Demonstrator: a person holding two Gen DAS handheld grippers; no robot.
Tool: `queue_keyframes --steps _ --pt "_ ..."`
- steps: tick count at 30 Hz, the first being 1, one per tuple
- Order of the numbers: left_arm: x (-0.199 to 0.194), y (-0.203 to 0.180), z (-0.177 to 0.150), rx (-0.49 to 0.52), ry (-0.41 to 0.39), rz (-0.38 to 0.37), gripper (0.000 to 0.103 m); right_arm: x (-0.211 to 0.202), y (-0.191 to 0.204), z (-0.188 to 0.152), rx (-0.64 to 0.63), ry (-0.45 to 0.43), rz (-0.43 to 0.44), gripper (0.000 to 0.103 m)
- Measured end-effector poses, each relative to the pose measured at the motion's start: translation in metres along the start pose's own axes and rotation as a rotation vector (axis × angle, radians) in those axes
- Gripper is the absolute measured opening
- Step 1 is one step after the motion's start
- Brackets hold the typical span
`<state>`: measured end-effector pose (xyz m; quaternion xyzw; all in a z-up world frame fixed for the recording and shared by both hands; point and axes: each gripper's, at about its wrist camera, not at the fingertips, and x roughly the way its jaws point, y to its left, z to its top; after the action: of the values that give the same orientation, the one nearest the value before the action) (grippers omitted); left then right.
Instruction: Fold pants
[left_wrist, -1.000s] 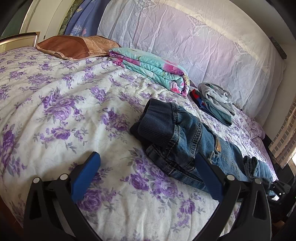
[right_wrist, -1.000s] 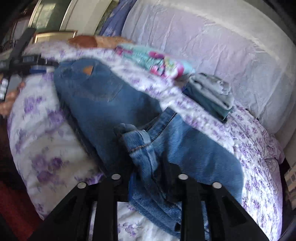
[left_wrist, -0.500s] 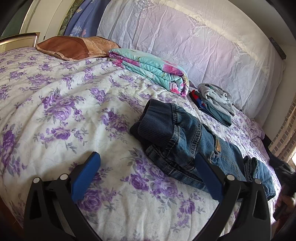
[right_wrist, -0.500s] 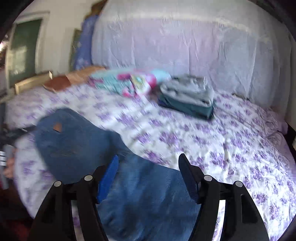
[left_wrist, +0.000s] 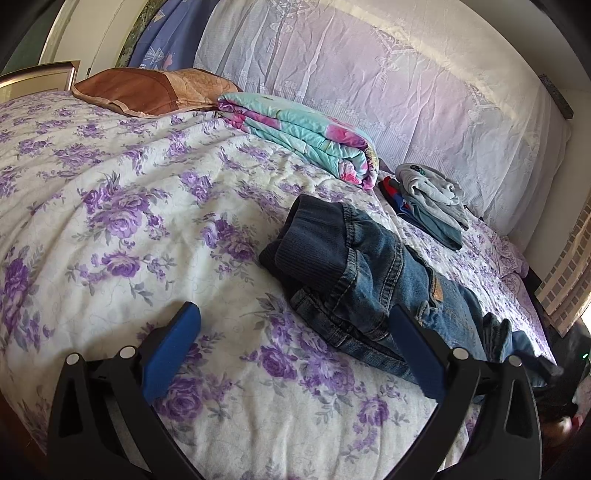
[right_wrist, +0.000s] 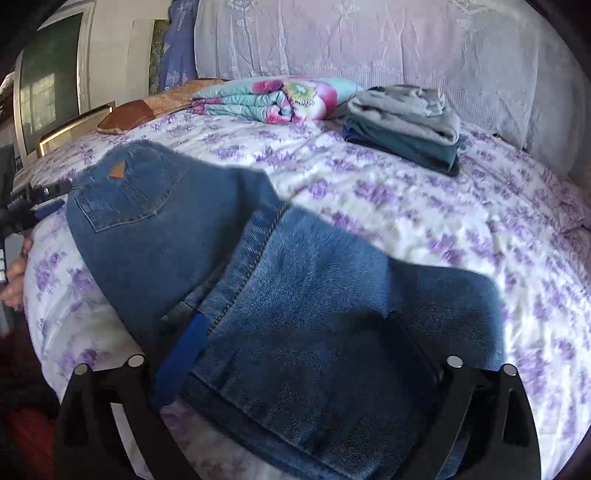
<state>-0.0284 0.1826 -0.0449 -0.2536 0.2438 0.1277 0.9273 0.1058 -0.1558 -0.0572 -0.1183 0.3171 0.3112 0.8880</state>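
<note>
under the right gripper (right_wrist: 295, 354): soft blue denim jeans (right_wrist: 229, 258), long axis running away up-left; jaws opening wide, gripping nothing. left gripper (left_wrist: 295, 350) wide open, empty.

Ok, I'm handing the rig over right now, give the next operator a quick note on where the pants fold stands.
Left gripper: open, empty, over the bedspread beside the waistband end of the jeans.
Right gripper: jaws opening, no grip; the folded-over leg lies loose on the bed beyond them.
Jeans: near the front edge of the bed, leg end laid back over the seat, back pocket patch facing up. Waistband end looks bunched.
Done: one lengthwise fold-over, it seems.
Left: smooth the waistband, probably fold once more, maybe move it to the folded clothes stack by the floral blanket.
</note>
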Motion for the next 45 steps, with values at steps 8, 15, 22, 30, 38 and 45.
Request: queue_keyframes --steps 8,15,22,30,38,45 --pt "0.002 0.003 0.016 -0.149 0.119 -0.106 0.099 -0.044 -0.014 -0.006 0.045 -0.196 0.001 0.099" --pt "0.014 0.005 0.024 -0.365 0.208 -0.325 0.099 -0.009 -0.016 -0.011 -0.042 -0.008 -0.162 0.1" --pt "0.029 -0.01 0.021 -0.406 0.282 -0.269 0.098 -0.013 -0.025 -0.015 0.005 -0.019 -0.1 0.1" --pt "0.049 -0.019 0.026 -0.453 0.307 -0.112 0.098 -0.019 -0.03 -0.016 0.044 -0.04 -0.038 0.1" --pt "0.057 -0.032 0.024 -0.455 0.292 -0.116 0.098 -0.022 -0.037 -0.018 0.077 -0.06 0.014 0.1" --pt "0.063 -0.013 0.028 -0.567 0.281 -0.193 0.097 -0.028 -0.04 -0.015 0.091 -0.077 0.017 0.1"
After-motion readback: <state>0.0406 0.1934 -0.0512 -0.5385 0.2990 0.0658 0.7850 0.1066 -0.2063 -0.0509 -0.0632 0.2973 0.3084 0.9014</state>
